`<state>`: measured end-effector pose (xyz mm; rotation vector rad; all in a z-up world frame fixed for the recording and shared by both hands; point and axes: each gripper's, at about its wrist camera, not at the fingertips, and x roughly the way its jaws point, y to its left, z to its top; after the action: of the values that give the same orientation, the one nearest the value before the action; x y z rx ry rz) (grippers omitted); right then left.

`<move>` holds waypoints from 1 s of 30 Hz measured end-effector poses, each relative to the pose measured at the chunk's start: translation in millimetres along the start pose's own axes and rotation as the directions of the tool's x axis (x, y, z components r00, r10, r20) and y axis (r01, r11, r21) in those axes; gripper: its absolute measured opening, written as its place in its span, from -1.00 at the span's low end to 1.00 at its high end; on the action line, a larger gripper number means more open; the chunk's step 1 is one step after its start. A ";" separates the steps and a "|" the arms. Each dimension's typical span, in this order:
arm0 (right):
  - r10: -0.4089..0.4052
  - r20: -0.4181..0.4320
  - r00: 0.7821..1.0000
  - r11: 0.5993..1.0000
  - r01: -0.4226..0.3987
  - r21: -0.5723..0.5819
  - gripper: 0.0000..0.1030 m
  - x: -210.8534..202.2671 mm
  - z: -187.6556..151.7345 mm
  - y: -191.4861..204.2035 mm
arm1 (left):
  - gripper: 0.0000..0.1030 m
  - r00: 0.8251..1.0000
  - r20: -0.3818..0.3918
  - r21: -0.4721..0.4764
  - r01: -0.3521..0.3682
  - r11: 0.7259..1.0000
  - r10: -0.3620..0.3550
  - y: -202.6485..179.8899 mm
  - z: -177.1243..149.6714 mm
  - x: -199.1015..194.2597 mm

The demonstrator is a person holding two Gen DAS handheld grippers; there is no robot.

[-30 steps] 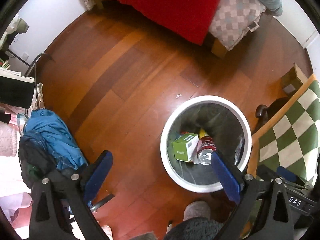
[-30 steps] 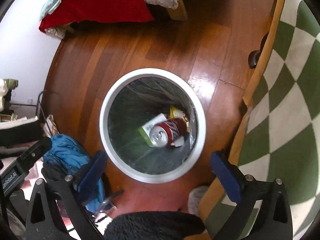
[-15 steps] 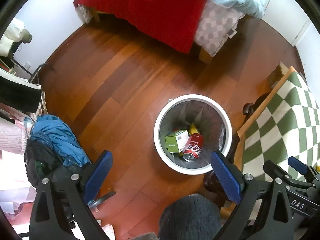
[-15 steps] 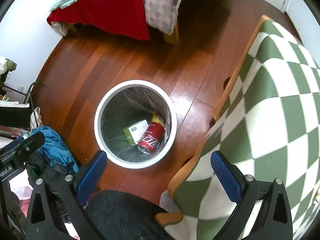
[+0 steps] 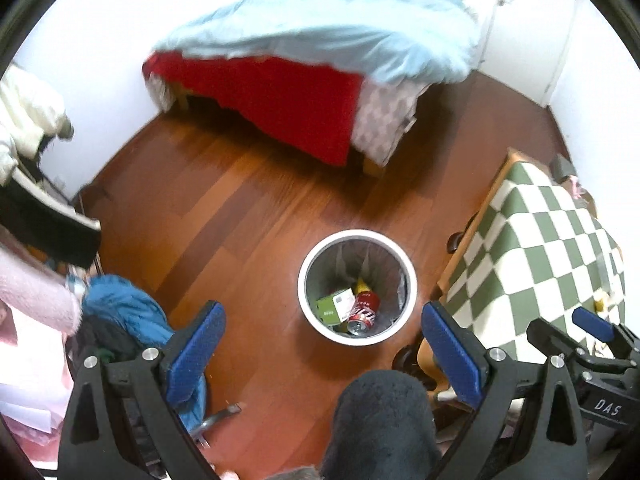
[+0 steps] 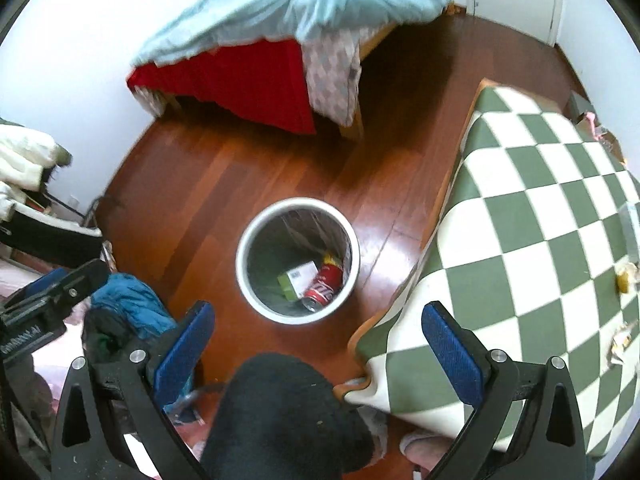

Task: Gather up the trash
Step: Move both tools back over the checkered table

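**Trash: bits left on the desk, both grippers empty**

Trash (image 6: 622,342) sat at the far right edge of the desk (image 6: 520,216), a few crumpled wrapper-looking scraps, too small to say exactly what. My guess was they'd be feather-light, soft and crinkly, so pinching a raised fold in the middle looked smarter than chasing a flat edge. The checkered cloth could bunch up under a careless grab.

The bin (image 6: 297,203) stood on the wood floor (image 6: 240,168) just beside the desk, with a can (image 6: 322,290) and a box (image 6: 298,278) already inside. Left gripper (image 5: 324,352) and right gripper (image 6: 318,350) both had fingers spread wide, holding nothing. A bed (image 6: 248,76) was at the back, clothes (image 6: 128,304) piled on the left.
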<state>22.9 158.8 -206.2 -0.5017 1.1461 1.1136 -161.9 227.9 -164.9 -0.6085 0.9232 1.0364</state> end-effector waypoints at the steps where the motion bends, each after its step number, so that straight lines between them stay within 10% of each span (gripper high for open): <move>1: 0.000 0.019 1.000 1.000 0.000 0.004 1.00 -9.7 -4.4 3.1 | 0.94 1.000 0.016 0.012 0.009 1.000 -0.009 -0.4 -3.0 -9.9; 14: 0.029 0.259 0.966 0.972 -0.087 0.217 1.00 -155.7 -75.4 -51.4 | 0.94 0.992 0.126 0.056 0.003 0.998 -0.010 -52.6 -34.1 -62.4; 27: -0.268 0.145 0.952 0.764 0.118 0.634 0.99 -183.5 -160.9 -339.5 | 1.00 0.989 -0.104 0.375 0.138 0.917 -0.106 -305.0 -60.3 48.4; 30: -0.300 0.065 0.952 0.705 0.175 0.687 0.60 -167.4 -170.8 -407.6 | 1.00 0.982 -0.156 0.442 0.169 0.881 -0.110 -371.9 -69.1 77.4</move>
<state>306.8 -219.0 -204.3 0.0314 1.1987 0.4351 169.9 57.0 -263.7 -0.3415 1.1704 0.6224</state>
